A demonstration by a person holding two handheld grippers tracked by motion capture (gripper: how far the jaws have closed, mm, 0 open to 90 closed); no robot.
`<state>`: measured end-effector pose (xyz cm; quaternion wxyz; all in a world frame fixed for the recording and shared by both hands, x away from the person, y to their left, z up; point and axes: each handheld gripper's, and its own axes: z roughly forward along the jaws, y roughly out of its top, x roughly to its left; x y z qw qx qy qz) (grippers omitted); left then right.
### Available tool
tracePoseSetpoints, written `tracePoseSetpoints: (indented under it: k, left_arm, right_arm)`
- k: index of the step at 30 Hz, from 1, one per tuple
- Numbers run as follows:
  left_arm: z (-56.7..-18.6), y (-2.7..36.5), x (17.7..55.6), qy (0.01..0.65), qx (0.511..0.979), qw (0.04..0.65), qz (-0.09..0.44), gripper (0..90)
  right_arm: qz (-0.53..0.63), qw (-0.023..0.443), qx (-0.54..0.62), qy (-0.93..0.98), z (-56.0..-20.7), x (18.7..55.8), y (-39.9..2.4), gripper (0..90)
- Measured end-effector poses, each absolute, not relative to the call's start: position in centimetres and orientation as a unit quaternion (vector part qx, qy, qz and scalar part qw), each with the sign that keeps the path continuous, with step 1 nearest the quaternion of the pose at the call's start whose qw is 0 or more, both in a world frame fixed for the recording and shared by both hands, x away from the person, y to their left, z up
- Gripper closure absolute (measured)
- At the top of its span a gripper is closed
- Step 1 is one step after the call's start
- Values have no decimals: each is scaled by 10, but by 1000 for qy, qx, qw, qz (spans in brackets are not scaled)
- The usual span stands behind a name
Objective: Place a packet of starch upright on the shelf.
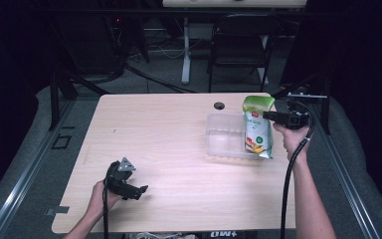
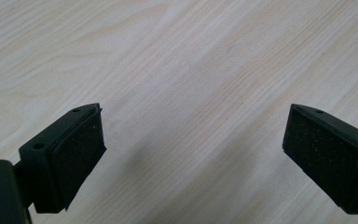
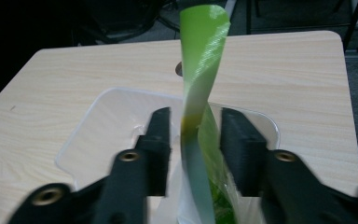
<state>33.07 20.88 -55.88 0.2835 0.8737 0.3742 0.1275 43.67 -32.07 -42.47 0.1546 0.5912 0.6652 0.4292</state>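
Observation:
A green and white snack bag (image 1: pixel 257 127) stands upright in the right end of a clear plastic tray (image 1: pixel 224 144) on the wooden table. My right gripper (image 1: pixel 268 115) comes in from the right at the bag's upper part. In the right gripper view the bag's twisted green top (image 3: pixel 200 70) rises between the two fingers (image 3: pixel 161 140), with a gap on each side, so the right gripper (image 3: pixel 196 144) is open. My left gripper (image 1: pixel 138 191) rests low over the table's near left part. Seen in the left gripper view, it (image 2: pixel 193 154) is open wide over bare wood.
A small black round grommet (image 1: pixel 219 105) sits in the table behind the tray. A dark folding chair (image 1: pixel 241 45) and a white desk leg (image 1: pixel 185 50) stand beyond the far edge. The right table edge lies close to the bag.

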Motion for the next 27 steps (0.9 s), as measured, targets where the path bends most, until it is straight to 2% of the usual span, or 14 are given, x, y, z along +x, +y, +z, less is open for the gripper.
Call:
tracePoseSetpoints:
  k: [3, 8, 11, 12, 14, 15, 16, 18, 23, 27]
  left_arm:
    - [-559, 208, 331, 374, 874, 283, 127, 52]
    - [-559, 209, 331, 376, 873, 283, 127, 52]
    - [-559, 209, 331, 376, 873, 283, 129, 52]
    - [-559, 209, 331, 376, 873, 283, 129, 52]
    - [-559, 209, 331, 376, 873, 283, 128, 52]
    - [-559, 209, 331, 376, 873, 283, 128, 52]
    - [-559, 209, 331, 374, 874, 282, 129, 52]
    - [-559, 209, 330, 374, 874, 283, 128, 52]
    - [-559, 209, 330, 375, 873, 284, 128, 52]
    - [-559, 209, 330, 376, 872, 286, 128, 52]
  right_arm:
    - [415, 135, 587, 681, -427, 444, -323, 422]
    - [407, 124, 581, 694, -427, 455, -320, 241]
    - [395, 124, 575, 705, -426, 461, -315, 258]
    - [391, 123, 573, 710, -426, 462, -313, 285]
    - [377, 128, 574, 715, -427, 465, -309, 407]
    - [367, 126, 571, 723, -427, 467, -307, 419]
    - [362, 126, 567, 729, -429, 468, -304, 500]
    - [348, 127, 568, 735, -430, 470, -301, 559]
    - [351, 126, 575, 729, -433, 470, -300, 811]
    - [361, 136, 584, 714, -435, 465, -302, 890]
